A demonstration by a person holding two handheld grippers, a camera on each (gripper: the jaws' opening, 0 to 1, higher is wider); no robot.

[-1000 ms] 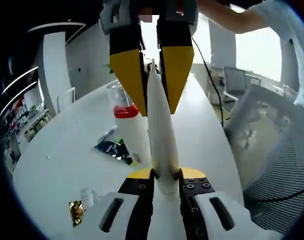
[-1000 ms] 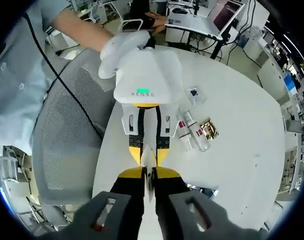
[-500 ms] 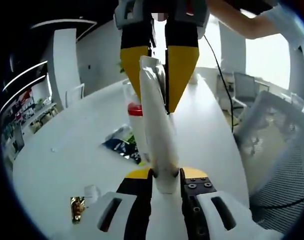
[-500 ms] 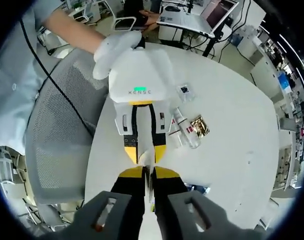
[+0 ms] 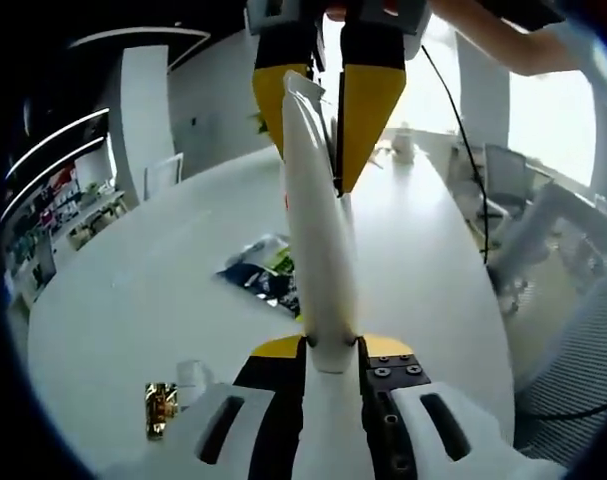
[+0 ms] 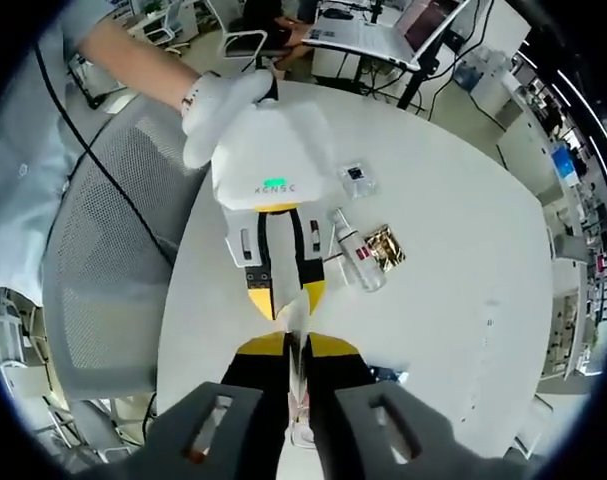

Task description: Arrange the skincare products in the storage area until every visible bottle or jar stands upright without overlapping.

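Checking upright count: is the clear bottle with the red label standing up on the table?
No, the clear bottle lies on its side on the white table beside a gold packet.

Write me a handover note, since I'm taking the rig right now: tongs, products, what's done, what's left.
Left tongs: shut on the base of the white tube.
Right tongs: shut on the tube's crimped end, so the tube is held between both, above the table.
Clear bottle: lying on its side on the table, beside a gold packet.
Dark sachet: flat on the table.
Done: nothing stands upright yet.
Left: stand the tube, then the bottle, apart from each other.
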